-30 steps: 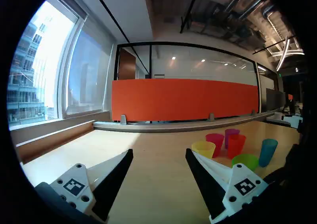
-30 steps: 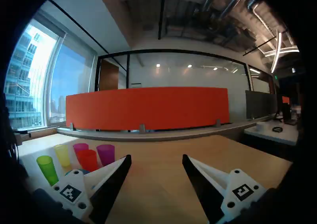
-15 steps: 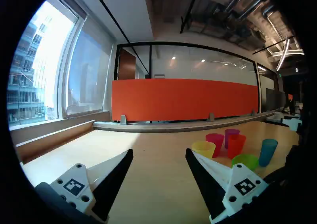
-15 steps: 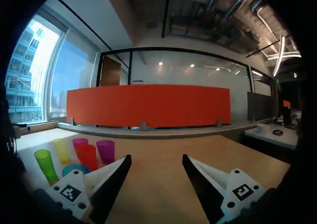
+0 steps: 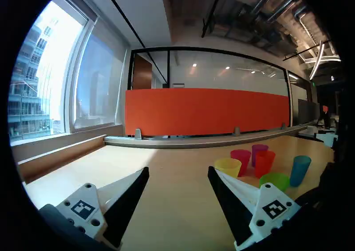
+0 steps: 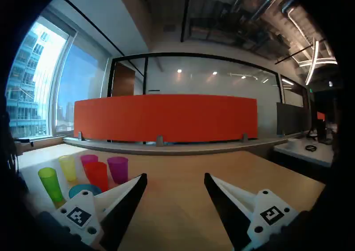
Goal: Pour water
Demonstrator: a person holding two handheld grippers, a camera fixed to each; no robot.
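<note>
Big windows (image 5: pixel 49 82) run along one side of the office, and a long orange partition (image 5: pixel 204 111) closes off the far edge of the pale wooden worktop (image 5: pixel 177 206). Most of that worktop lies bare ahead of me, with open room in front of both sets of jaws.

My left gripper (image 5: pixel 178 168) hangs low over the wood with its jaws spread wide and nothing between them. My right gripper (image 6: pixel 175 174) is the same, released and holding nothing.

Six plastic cups stand in a loose cluster between my two grippers. All are upright, with mouths up and long axes vertical. From the left gripper view they sit to the right of the jaws: the yellow cup (image 5: pixel 228 166) nearest the middle, the pink cup (image 5: pixel 240 160), purple cup (image 5: pixel 259 152) and orange cup (image 5: pixel 264 162) bunched behind it, the teal cup (image 5: pixel 300 170) farthest right, and the green cup (image 5: pixel 274 180) partly behind my finger. From the right gripper view they sit to the left of the jaws, with the green cup (image 6: pixel 50 183) outermost and the teal cup (image 6: pixel 85 191) partly behind my finger.

The left gripper view takes in a wooden ledge (image 5: pixel 57 155) under the windows. The right gripper view takes in a neighbouring desk (image 6: pixel 306 151).
</note>
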